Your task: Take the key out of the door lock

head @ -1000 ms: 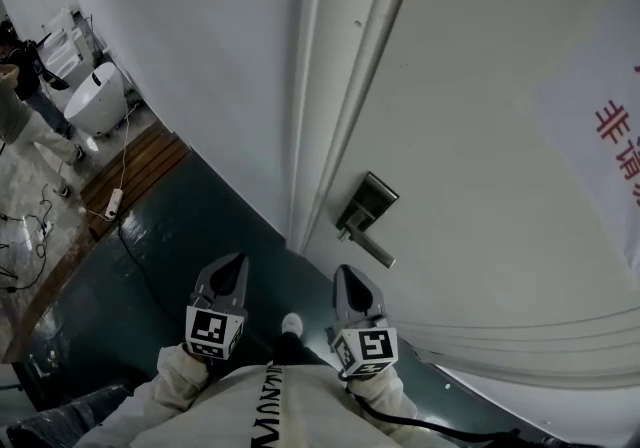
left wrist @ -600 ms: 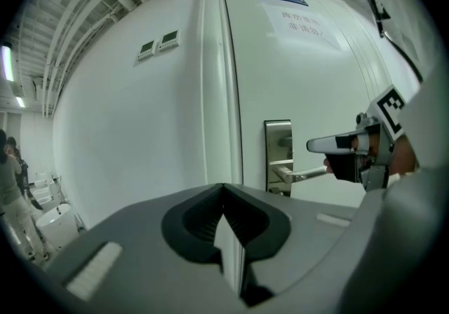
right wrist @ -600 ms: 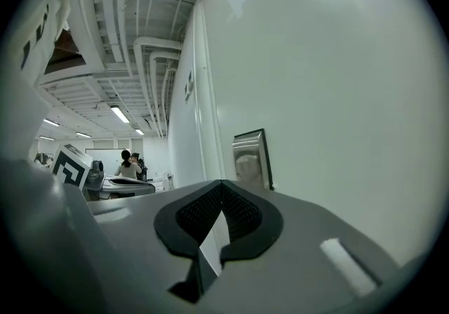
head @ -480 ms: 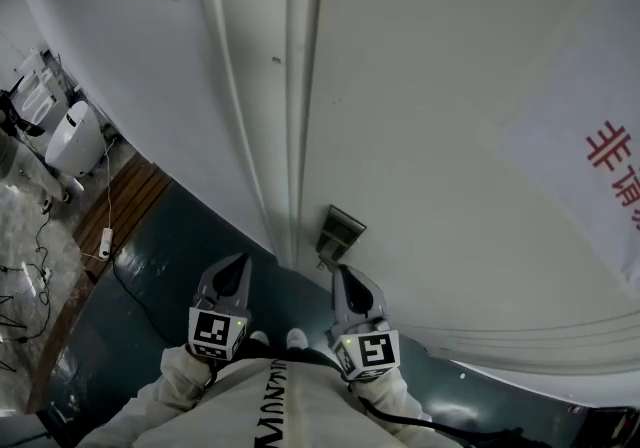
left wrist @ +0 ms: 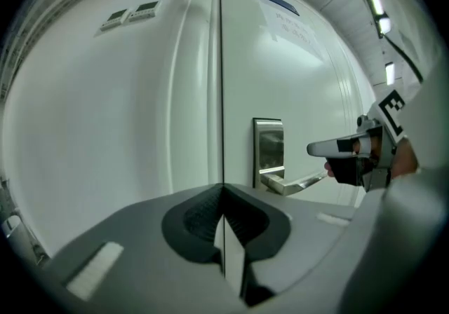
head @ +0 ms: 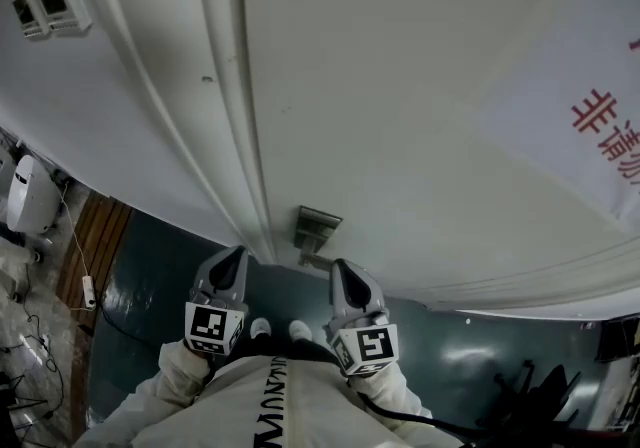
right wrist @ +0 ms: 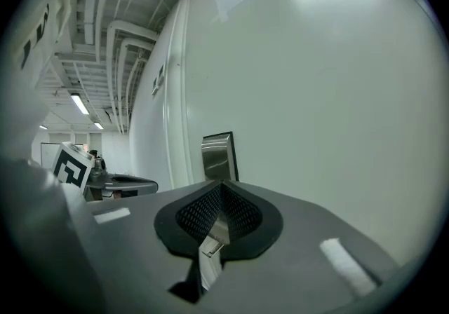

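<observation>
**approach to the lock, key not yet gripped**

nearest, both tools are held low, close to the body. the left tool [left wrist: 223,216] is seen closed, pads together with nothing between them. the right tool [right wrist: 221,218] is likewise closed; a sliver of bright metal [right wrist: 210,244] is glimpsed in the slot below its pads, and what it is cannot be told. beyond them, the lock plate [head: 316,228] with its lever [left wrist: 295,183] is set at the left edge of the door [head: 420,86], beside the frame [head: 235,136], apart from both tools. the key cannot be made out in any view and is judged to sit in that lock. the reach is judged not yet begun: a tool would have to be opened, brought to the key and closed on its head.
</observation>
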Action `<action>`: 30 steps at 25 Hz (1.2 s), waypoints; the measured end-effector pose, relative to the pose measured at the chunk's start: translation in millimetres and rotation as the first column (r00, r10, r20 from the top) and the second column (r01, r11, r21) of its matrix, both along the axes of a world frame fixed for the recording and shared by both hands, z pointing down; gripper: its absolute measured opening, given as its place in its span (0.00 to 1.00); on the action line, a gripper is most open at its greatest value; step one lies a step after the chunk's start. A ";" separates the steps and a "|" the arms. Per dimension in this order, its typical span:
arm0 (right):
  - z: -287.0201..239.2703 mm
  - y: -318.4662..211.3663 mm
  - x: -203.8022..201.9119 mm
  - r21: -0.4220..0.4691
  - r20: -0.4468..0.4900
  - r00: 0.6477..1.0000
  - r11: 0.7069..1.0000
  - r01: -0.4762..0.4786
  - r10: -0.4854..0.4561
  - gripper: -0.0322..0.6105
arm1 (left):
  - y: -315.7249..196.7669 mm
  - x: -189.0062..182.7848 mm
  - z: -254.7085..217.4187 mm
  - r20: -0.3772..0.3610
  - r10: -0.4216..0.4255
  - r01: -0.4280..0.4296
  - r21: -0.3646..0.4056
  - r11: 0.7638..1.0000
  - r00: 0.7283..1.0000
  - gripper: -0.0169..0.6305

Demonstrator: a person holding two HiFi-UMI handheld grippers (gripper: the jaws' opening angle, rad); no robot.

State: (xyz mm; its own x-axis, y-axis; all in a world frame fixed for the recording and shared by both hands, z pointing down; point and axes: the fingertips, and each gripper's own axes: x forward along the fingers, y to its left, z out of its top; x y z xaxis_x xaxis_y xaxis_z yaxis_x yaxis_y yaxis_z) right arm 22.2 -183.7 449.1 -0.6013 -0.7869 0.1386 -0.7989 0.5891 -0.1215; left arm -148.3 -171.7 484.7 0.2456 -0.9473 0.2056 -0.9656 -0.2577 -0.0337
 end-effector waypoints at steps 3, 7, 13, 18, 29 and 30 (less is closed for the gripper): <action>0.1 5.7 7.9 -0.010 -0.012 0.997 0.997 -0.079 0.079 0.05 | -8.7 6.6 -0.8 0.003 0.081 -0.081 0.009 0.997 0.997 0.03; -1.8 12.9 19.2 -0.013 -0.020 0.986 0.986 -0.165 0.164 0.05 | -15.8 17.5 -2.8 -0.010 0.161 -0.160 0.017 0.987 0.987 0.03; -0.6 18.6 27.3 -0.027 0.002 0.972 0.971 -0.236 0.237 0.05 | -22.3 26.8 -7.1 -0.011 0.230 -0.230 0.033 0.973 0.973 0.02; 5.2 22.1 22.3 -0.064 0.056 0.970 0.970 -0.234 0.238 0.05 | -22.5 22.5 -4.3 -0.009 0.232 -0.232 0.025 0.972 0.973 0.02; 35.7 24.9 14.3 -0.359 0.530 0.811 0.932 -0.052 0.249 0.25 | -15.1 19.8 -1.2 -0.006 0.240 -0.240 0.015 0.971 0.971 0.02; 39.2 24.9 13.9 -0.378 0.566 0.784 0.925 -0.031 0.257 0.27 | -14.3 19.5 -0.9 -0.006 0.241 -0.241 0.014 0.970 0.970 0.02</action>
